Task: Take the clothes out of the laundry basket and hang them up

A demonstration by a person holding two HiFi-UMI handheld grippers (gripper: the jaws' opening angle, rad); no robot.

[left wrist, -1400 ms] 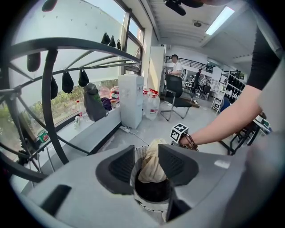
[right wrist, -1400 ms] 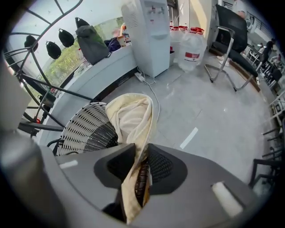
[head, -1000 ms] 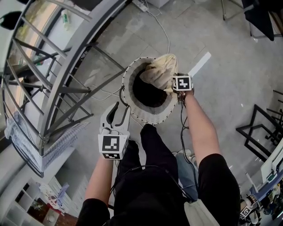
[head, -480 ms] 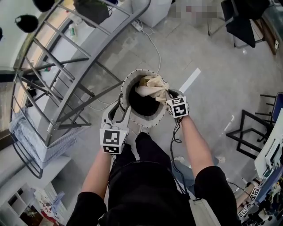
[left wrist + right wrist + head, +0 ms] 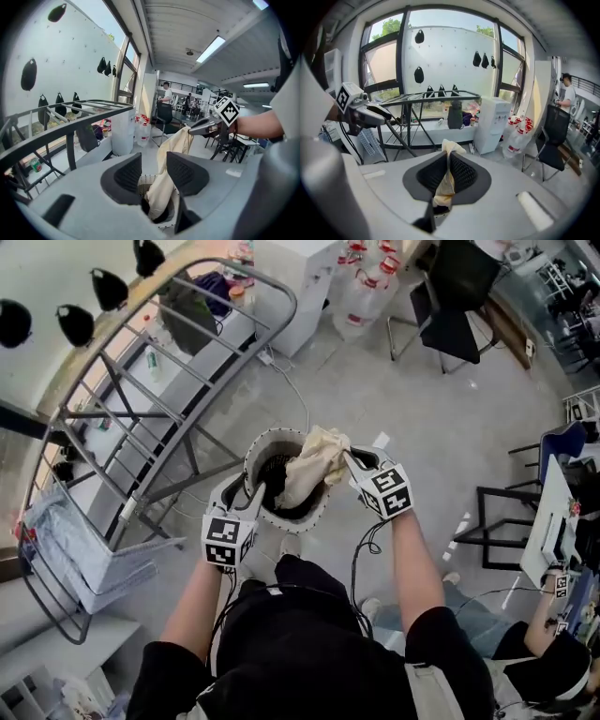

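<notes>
Garment, pinched by one thin fold in the right gripper while the left gripper gapes empty, could, we judge, slip back into the basket.

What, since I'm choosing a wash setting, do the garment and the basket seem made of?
The garment looks like soft, matte cream cloth, perhaps cotton or a blend: it drapes and creases in loose folds. The basket has a white ribbed wall and a dotted rim with a dull finish. It could be plastic or woven cord, but it is too small to tell.
</notes>
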